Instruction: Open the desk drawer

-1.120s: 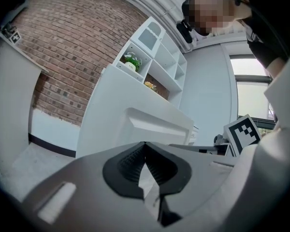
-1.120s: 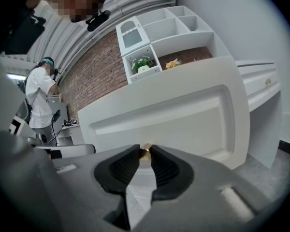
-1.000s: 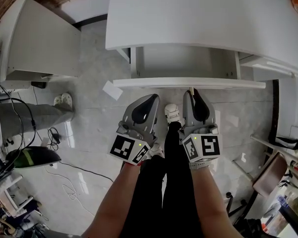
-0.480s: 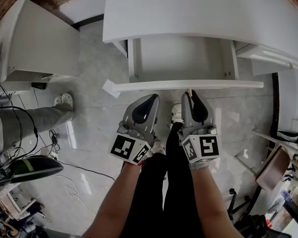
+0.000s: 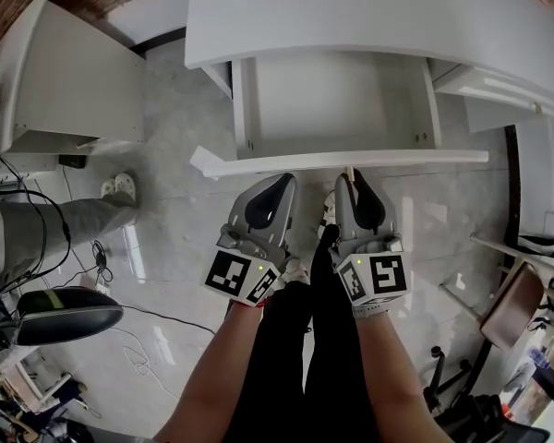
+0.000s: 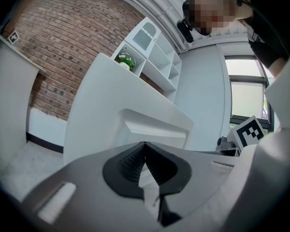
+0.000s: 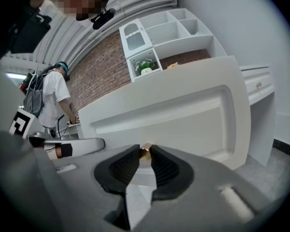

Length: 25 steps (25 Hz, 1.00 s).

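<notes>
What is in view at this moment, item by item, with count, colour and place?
desk: one, white, top of the head view
drawer: one, white, pulled out under the desk, nothing visible inside
knob: one, brass, on the drawer front
cabinet: one, white, left of the desk
shelf unit: one, white, by the brick wall
plant: one, green, in a shelf compartment
slippers: a pair, white, floor at left
chair seat: one, black, lower left
cables: several, black, floor at left
left gripper: grey, jaws together on nothing
right gripper: grey, jaws shut on the knob
legs: black trousers, bottom centre
</notes>
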{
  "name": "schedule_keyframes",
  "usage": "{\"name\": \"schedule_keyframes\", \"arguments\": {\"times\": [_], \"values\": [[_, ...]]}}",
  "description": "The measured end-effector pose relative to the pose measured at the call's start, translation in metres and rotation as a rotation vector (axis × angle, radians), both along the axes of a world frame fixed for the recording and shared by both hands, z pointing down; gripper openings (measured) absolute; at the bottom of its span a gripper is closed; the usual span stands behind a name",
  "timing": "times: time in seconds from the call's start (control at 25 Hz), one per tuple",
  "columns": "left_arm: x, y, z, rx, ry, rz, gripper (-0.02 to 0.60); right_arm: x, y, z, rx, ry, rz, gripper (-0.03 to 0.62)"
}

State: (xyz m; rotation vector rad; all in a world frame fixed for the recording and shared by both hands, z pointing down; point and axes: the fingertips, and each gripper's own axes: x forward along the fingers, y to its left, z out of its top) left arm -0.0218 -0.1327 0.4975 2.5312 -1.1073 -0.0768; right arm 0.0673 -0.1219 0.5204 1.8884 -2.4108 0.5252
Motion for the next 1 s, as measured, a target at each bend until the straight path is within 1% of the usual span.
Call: {"name": "schedule_keyframes", "arguments": {"times": [0.64,1.0], "values": [[0.005,0.037,0.000,-0.003,-0.013,0.014,0.003,0.002,0.040,-0.002,0.004,0.015,-0.006,0.072],[0.002,0.054,-0.001,0.000,-0.018,0.006,0.003,0.001,0.058,0.000,0.005,0.020,-0.017,0.072]]}}
